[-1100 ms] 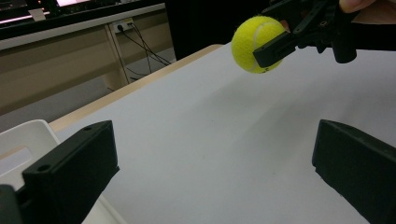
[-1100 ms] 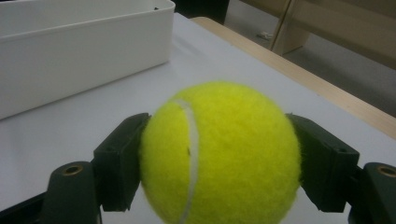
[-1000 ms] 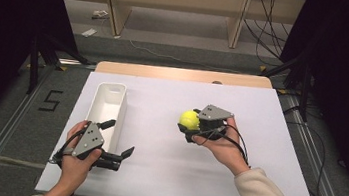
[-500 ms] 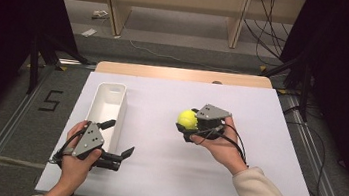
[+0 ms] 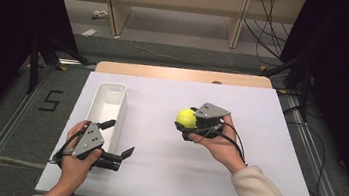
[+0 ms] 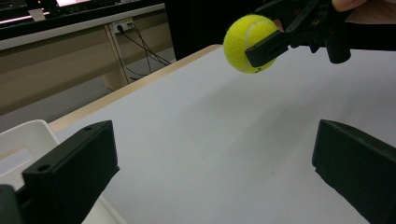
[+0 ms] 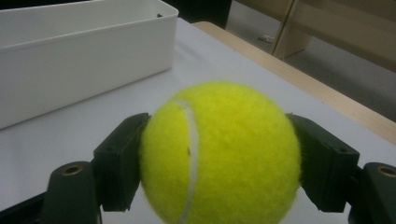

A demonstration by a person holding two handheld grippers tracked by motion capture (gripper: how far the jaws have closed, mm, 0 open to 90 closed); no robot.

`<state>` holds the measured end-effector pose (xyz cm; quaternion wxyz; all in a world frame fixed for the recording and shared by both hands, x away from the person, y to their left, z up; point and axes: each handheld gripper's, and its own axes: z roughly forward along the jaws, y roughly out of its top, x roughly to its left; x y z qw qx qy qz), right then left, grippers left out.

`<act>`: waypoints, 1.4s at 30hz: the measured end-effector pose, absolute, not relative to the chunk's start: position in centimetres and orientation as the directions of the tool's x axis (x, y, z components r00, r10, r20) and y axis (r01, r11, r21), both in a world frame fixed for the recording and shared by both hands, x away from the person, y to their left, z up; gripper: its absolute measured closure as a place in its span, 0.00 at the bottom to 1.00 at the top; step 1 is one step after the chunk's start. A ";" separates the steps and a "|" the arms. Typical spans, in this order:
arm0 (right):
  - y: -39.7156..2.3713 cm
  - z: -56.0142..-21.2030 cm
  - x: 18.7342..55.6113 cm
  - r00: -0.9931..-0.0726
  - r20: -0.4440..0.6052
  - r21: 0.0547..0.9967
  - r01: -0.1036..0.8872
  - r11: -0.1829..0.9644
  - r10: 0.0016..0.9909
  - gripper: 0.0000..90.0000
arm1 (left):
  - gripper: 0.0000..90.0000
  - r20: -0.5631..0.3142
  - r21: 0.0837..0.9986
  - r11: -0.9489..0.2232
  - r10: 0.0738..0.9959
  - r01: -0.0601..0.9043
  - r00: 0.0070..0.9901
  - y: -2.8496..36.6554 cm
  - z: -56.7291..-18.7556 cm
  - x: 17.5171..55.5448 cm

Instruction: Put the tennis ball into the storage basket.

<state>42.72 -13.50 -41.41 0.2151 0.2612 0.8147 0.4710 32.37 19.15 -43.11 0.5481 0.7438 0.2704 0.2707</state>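
A yellow tennis ball (image 5: 186,117) hangs above the white table sheet (image 5: 162,177), right of centre. My right gripper (image 5: 185,123) is shut on it, a black jaw pressed against each side of the ball (image 7: 219,154). In the left gripper view the held ball (image 6: 250,43) floats at the upper right, off the sheet. A long white bin (image 5: 108,86) lies at the table's left, apparently with nothing in it. My left gripper (image 5: 119,137) is low at the bin's near end, open, with nothing between its jaws (image 6: 215,172).
The bin's side wall (image 7: 84,46) stands a short way beyond the ball in the right gripper view. A wooden table edge (image 5: 180,73) runs along the far side. Dark stands and cables border both sides of the table.
The right gripper and the ball have drifted very slightly left. The left gripper has stayed where it was.
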 end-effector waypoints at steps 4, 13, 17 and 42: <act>-13.4 -41.4 42.7 -0.772 -0.105 0.879 0.223 0.422 0.627 0.29 | 0.00 0.107 0.961 -0.254 0.699 0.105 0.707 19.1 -43.1 32.4; -13.0 -41.4 42.8 -0.775 -0.104 0.880 0.221 0.421 0.623 0.29 | 0.00 0.106 0.962 -0.253 0.698 0.105 0.708 19.1 -43.1 32.4; -12.9 -41.4 42.8 -0.778 -0.104 0.878 0.221 0.424 0.620 0.29 | 0.00 0.106 0.962 -0.253 0.699 0.106 0.708 19.1 -43.1 32.4; -11.6 -41.2 43.1 -0.788 -0.102 0.882 0.211 0.421 0.608 0.29 | 0.00 0.105 0.962 -0.253 0.698 0.107 0.709 19.1 -43.2 32.4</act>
